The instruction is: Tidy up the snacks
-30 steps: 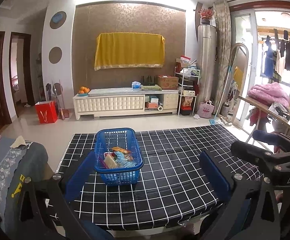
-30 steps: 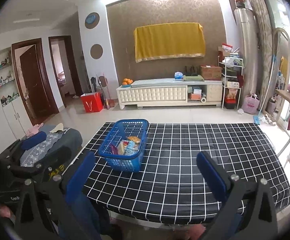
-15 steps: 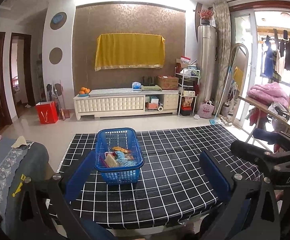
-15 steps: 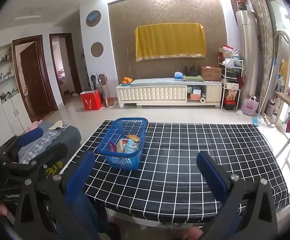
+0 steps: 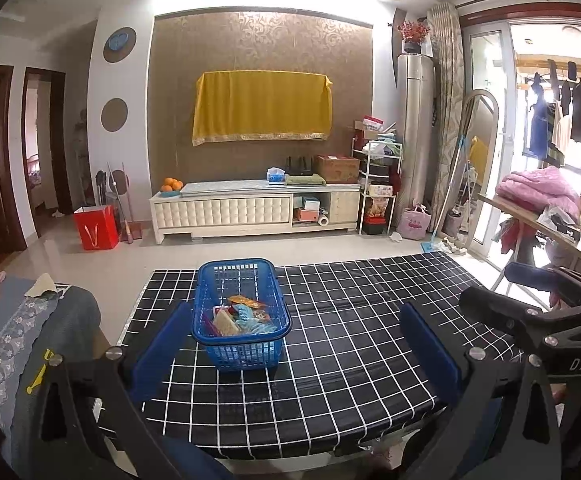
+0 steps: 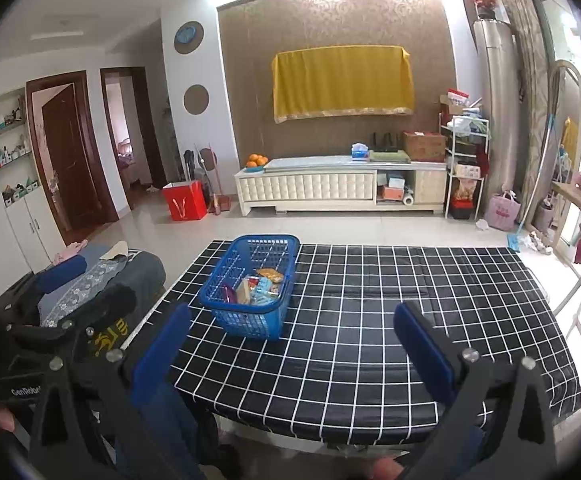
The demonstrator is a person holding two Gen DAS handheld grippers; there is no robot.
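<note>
Right now both grippers are hovering at the near edge of the table [image 5: 350, 380], each with its blue fingers spread wide and nothing between them. The left gripper [image 5: 294, 344] is sitting low over the black-and-white checked cloth, its left finger [image 5: 162, 350] lying just beside the near left corner of the blue basket [image 5: 240, 312], apart from it as far as the view lets one judge. The right gripper [image 6: 290, 344] is hanging further to the right — from its camera the basket [image 6: 250, 284] is standing ahead and to the left, well clear of the right finger [image 6: 422, 352].

The basket is resting on the left part of the table, and the snacks [image 5: 242, 314] are lying in a loose heap on its bottom: an orange packet, a pale tan one, something light blue. In the right wrist view the same snacks [image 6: 260, 286] are showing through the lattice wall. Their labels are too small to read.

Beyond the table, a yellow cloth [image 5: 262, 108] is hanging on the brown patterned wall above a low white cabinet [image 5: 254, 210], and a red bag [image 5: 96, 226] is standing on the tiled floor to its left. A grey cushioned seat [image 5: 30, 328] is sitting just left of the table.
</note>
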